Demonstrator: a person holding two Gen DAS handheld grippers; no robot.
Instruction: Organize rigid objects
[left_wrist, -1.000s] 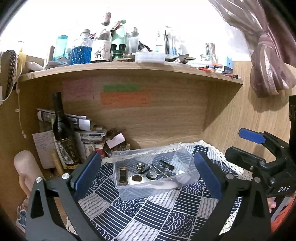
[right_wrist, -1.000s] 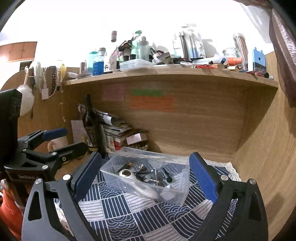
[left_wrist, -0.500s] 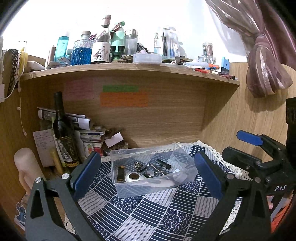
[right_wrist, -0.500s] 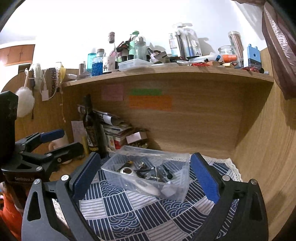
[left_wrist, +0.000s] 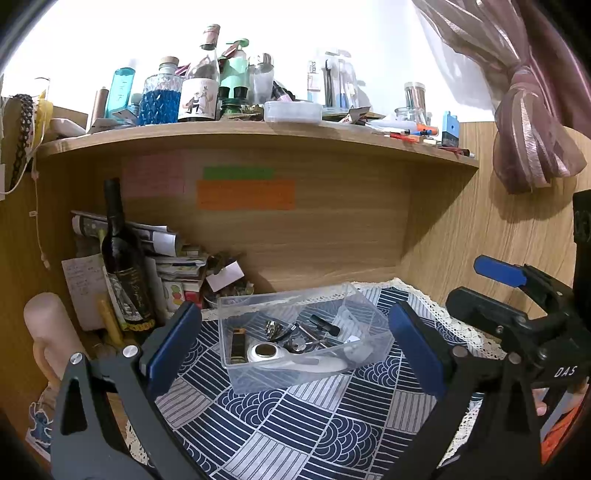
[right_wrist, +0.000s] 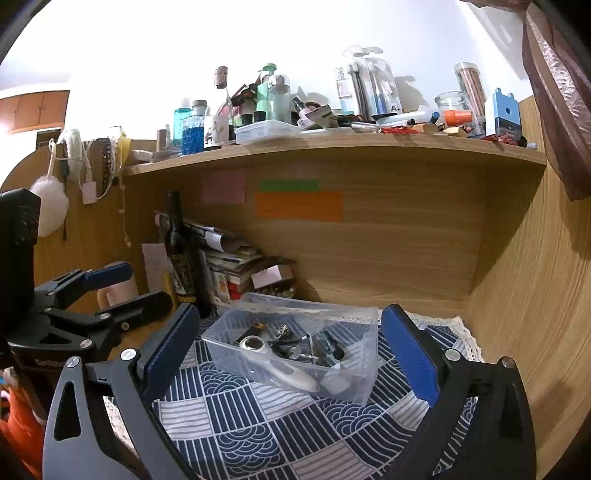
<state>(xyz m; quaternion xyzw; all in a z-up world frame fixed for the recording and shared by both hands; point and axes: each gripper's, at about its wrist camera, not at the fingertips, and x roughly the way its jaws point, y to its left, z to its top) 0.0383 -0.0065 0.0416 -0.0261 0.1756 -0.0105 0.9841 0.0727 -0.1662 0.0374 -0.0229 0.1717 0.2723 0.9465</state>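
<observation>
Since the small items seemingly all sit inside the clear bin (left_wrist: 295, 376), I hold the left claw (left_wrist: 295, 345) and right claw (right_wrist: 291, 345) wide open, empty; sorting looks nearly finished.

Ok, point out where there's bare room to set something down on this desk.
Free: the patterned cloth in front of the clear bin, and the cloth between bin and right wall. Crowded: the back-left corner around the wine bottle and paper stack, and the top shelf.
</observation>
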